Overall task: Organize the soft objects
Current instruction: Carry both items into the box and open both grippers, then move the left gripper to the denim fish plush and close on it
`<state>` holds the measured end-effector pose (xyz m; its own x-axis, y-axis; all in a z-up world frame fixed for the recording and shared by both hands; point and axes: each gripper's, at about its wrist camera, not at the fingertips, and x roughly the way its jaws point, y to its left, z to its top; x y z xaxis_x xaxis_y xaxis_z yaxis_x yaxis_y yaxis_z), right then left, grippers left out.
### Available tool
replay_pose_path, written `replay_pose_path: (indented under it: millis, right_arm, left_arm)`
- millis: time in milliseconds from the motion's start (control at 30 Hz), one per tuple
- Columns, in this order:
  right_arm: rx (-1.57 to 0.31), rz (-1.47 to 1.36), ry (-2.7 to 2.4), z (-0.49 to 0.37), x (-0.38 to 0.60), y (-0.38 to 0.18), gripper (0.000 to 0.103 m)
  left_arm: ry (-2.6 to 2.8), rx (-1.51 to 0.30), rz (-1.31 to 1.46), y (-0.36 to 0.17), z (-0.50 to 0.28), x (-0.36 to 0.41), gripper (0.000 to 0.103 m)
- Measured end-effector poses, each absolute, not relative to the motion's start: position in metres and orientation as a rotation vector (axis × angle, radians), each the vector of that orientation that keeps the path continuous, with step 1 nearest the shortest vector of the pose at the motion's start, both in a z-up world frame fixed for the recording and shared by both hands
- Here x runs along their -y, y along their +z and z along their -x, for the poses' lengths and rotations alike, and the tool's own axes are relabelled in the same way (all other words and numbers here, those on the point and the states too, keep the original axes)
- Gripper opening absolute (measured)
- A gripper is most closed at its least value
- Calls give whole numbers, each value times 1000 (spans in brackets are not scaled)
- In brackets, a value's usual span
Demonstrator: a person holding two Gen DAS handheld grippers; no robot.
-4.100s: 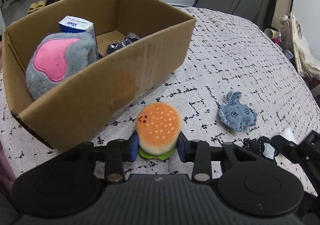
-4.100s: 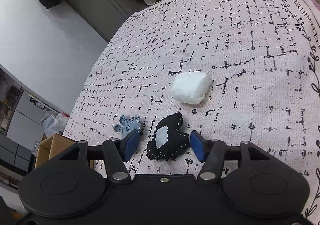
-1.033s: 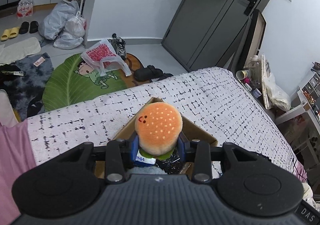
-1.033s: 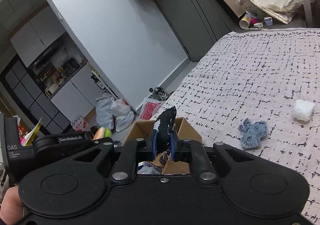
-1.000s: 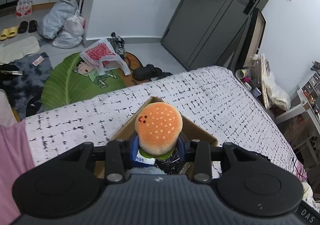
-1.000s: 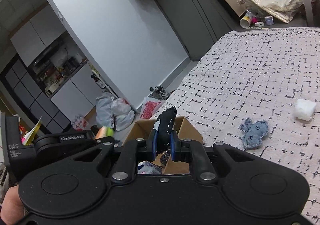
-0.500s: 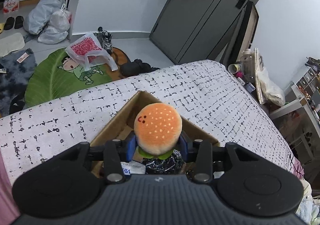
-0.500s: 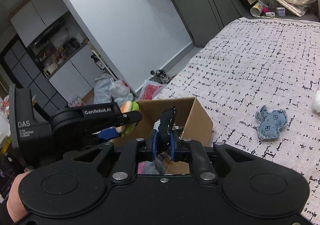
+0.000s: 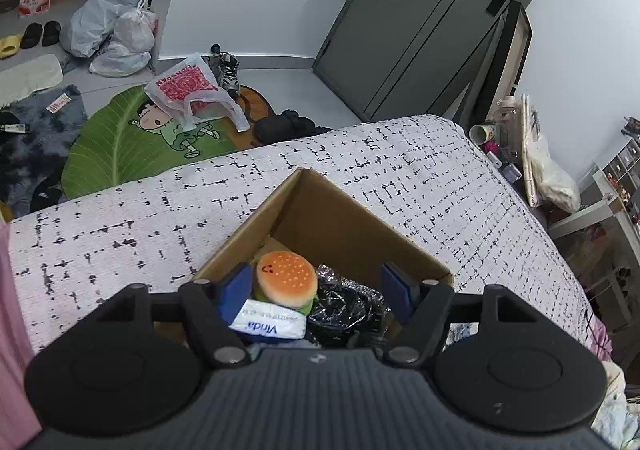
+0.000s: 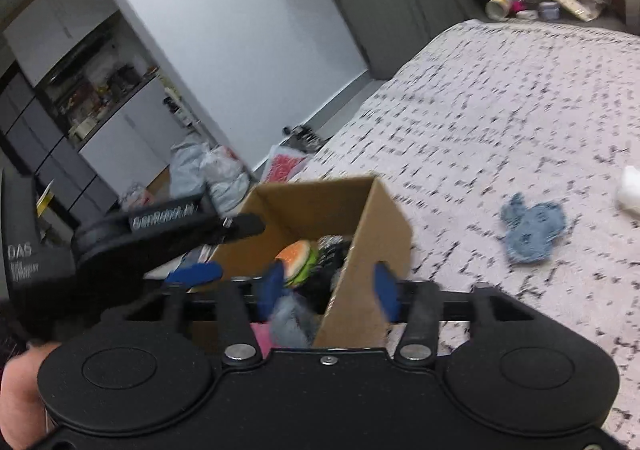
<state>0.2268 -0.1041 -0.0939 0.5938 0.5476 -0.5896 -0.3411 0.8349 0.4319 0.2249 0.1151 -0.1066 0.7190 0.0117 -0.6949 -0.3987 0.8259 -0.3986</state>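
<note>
Left wrist view: your left gripper (image 9: 318, 292) has its jaws opening, pads clear of the burger plush (image 9: 287, 278), which sits low centre inside the cardboard box (image 9: 340, 218), resting partly on a tissue pack (image 9: 270, 321). Risk: the left pad is just beside the plush, so withdrawing carelessly could drag it back out.

Right wrist view: your right gripper (image 10: 328, 288) is also opening, nothing gripped, straddling the box wall at lower centre. Pulling away may catch that wall and shift the box. The denim plush (image 10: 532, 228) and a white lump (image 10: 630, 190) remain on the bedspread (image 10: 500, 90), right of frame.
</note>
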Motion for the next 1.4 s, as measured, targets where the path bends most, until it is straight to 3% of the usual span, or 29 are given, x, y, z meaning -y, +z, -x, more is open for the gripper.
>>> replay_pose_path:
  millis: [200,367,433,833,1400]
  right_arm:
    - [-783,-289,434,-227,124,-82,88]
    - [-816,-268,368,-232,141,-74,91]
    - [-805,-272,360,-233,151,-67,97]
    - [-728,-296,306,-236,215,-30,103]
    - [-715,-330,298,-230,267,-53,103]
  left_arm:
    - [256,-749,522,-97,-215,-107,74]
    - [247,-739,480,-84,-209,-91,80]
    - [262,-728,439,-77,-207,-81,86]
    - [225,-673,359,-34,-200,-36,100]
    - [200,-683,323,-38,-201,17,100]
